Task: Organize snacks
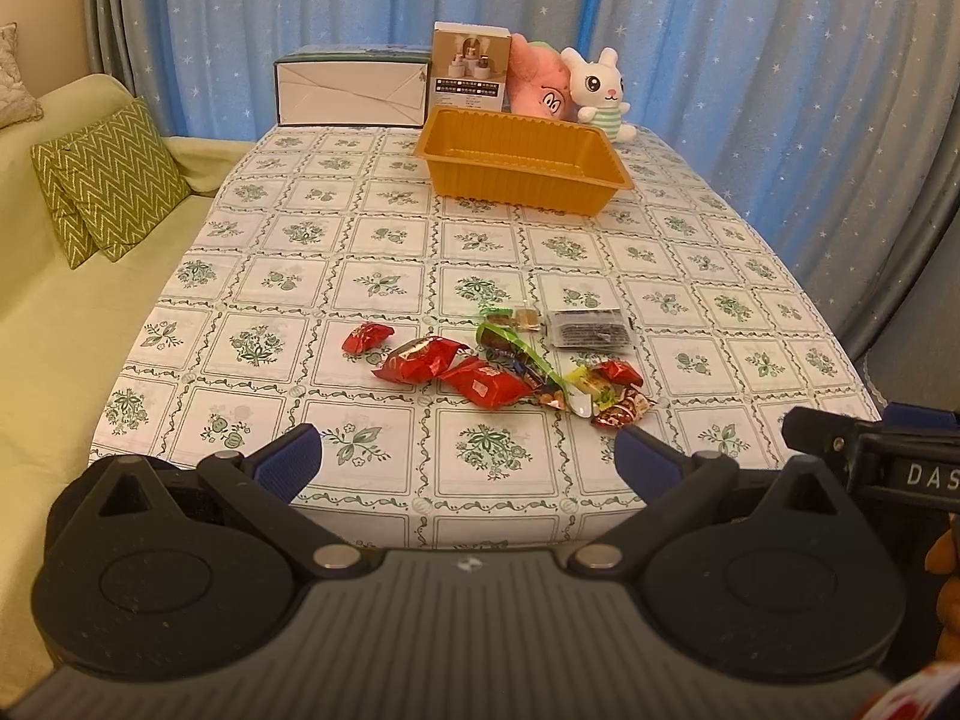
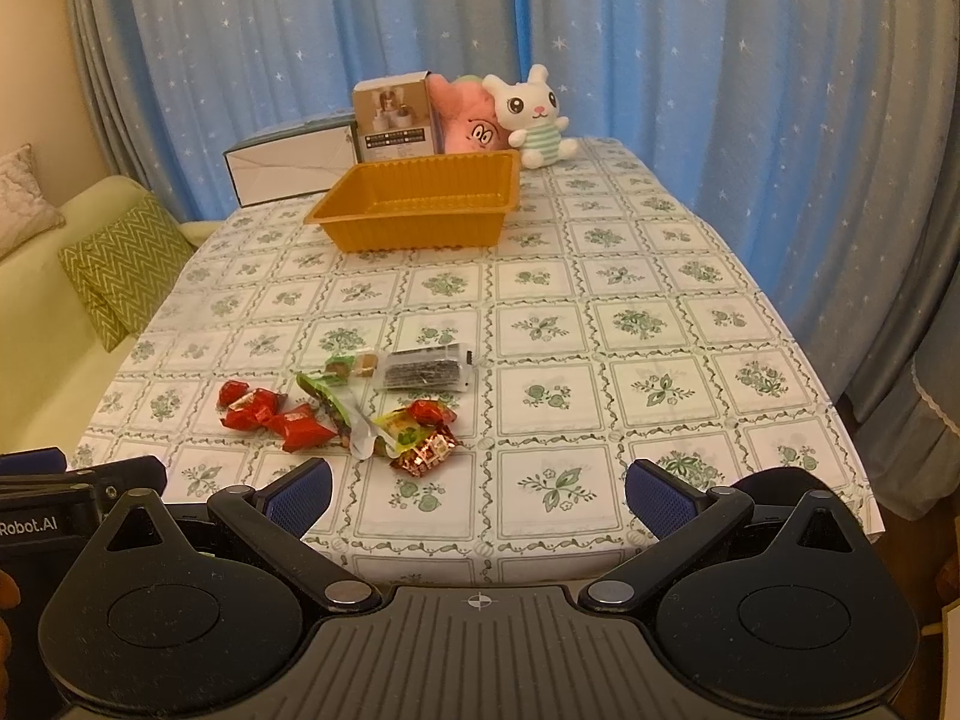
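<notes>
A pile of wrapped snacks [image 1: 492, 360] lies on the near middle of the table: red packets [image 1: 420, 358], a green wrapper [image 1: 510, 343], a dark seaweed-like packet [image 1: 591, 329]. The pile also shows in the right wrist view [image 2: 360, 402]. An empty orange tray [image 1: 522, 159] [image 2: 420, 204] stands further back. My left gripper [image 1: 468, 459] is open and empty, above the table's near edge, short of the snacks. My right gripper [image 2: 478, 495] is open and empty, near the front edge, right of the pile.
At the table's far end stand a white box [image 1: 351, 90], a small carton [image 1: 471, 66], a pink plush [image 1: 540, 87] and a white bunny plush [image 1: 600, 93]. A green sofa with zigzag cushions [image 1: 108, 180] lies left. Blue curtains hang behind.
</notes>
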